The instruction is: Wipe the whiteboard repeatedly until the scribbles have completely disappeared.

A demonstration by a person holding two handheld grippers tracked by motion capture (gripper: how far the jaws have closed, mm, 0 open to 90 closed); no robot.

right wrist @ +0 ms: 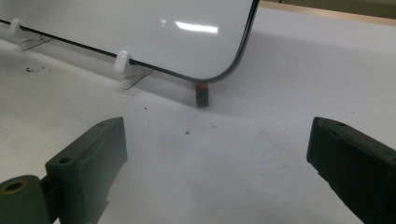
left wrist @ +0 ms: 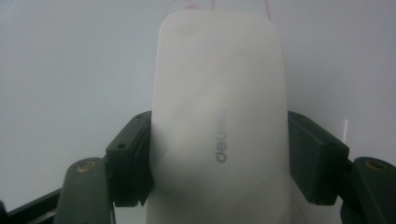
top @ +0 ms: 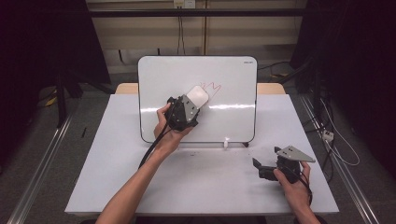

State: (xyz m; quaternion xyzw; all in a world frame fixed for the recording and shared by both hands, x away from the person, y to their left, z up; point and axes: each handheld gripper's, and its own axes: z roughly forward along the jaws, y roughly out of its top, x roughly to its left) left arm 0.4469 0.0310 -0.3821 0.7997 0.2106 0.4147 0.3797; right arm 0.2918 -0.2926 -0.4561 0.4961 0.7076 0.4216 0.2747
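From above, the left gripper (top: 190, 103) presses a white eraser (top: 198, 95) against the whiteboard (top: 233, 116) beside red scribbles (top: 214, 87), its own view shows both jaws clamped on the eraser (left wrist: 217, 116), while the right gripper (right wrist: 217, 163) hovers over the table (right wrist: 224, 186) with jaws wide apart.

High view: room edges dark, nearly black at left and right; the white counter (top: 201, 177) and the whiteboard (top: 154, 84) are the bright zone, lit from overhead. A horizontal band of glare crosses the board's lower half. Soft shadows under the forearms.

Left gripper view: washed-out, low contrast, hazy; the white eraser (left wrist: 217, 116) sits close to the lens and is soft.

Right gripper view: brighter, a glare patch on the board, near jaws blurred, shadow under the board's edge.
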